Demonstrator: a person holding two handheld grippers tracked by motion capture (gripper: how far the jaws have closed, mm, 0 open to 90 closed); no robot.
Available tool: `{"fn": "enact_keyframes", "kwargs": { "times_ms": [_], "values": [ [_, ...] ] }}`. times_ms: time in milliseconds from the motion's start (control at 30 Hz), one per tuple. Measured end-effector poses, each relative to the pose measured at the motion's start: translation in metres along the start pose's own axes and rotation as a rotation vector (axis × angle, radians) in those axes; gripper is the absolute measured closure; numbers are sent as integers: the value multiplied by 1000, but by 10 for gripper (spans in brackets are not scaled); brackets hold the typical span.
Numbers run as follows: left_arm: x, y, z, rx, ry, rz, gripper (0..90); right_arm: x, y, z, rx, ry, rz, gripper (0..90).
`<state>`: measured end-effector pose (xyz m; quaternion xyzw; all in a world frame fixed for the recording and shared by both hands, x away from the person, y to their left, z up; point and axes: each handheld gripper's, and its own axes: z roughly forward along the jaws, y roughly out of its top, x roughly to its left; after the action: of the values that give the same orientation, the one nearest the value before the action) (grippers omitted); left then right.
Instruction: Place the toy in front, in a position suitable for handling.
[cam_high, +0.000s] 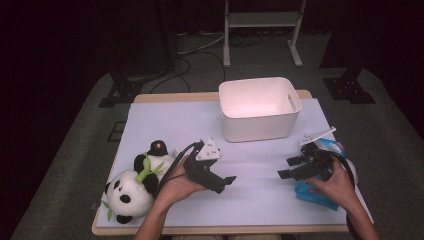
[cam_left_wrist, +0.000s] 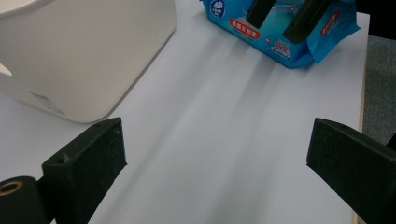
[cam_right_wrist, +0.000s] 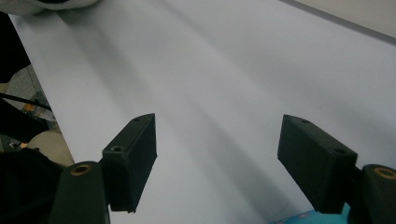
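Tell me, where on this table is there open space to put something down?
The widest bare stretch lies between the left gripper and right gripper, in front of the white bin. The far-left mat behind the panda plush is free too. The blue wipes pack crowds the right edge.

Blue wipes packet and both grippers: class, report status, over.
Left gripper open, empty. Right gripper open, empty, over blue plastic wipes packet. Packet flat on table, ungripped. White plastic bin behind; nothing in the way.
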<state>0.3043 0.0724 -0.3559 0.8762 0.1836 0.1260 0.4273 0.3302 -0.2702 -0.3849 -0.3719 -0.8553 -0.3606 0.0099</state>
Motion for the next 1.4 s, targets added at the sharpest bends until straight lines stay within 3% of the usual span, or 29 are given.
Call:
{"fn": "enact_keyframes", "kwargs": {
  "times_ms": [233, 533, 933, 1233, 1400],
  "values": [
    [7, 7, -6, 15, -1, 6, 36, -4, -3, -3, 5, 5, 19, 270],
    [24, 19, -19, 54, -20, 30, 37, 3, -2, -5, 29, -11, -1, 269],
    [50, 29, -53, 91, -23, 47, 39, 9, 0, -9, 44, -16, -30, 268],
    [64, 27, -75, 123, -24, 42, 50, 12, 1, -9, 54, -19, -46, 268],
    [72, 18, -92, 150, -5, 15, 51, 13, 1, -5, 72, -16, -55, 265]
  ]
}}
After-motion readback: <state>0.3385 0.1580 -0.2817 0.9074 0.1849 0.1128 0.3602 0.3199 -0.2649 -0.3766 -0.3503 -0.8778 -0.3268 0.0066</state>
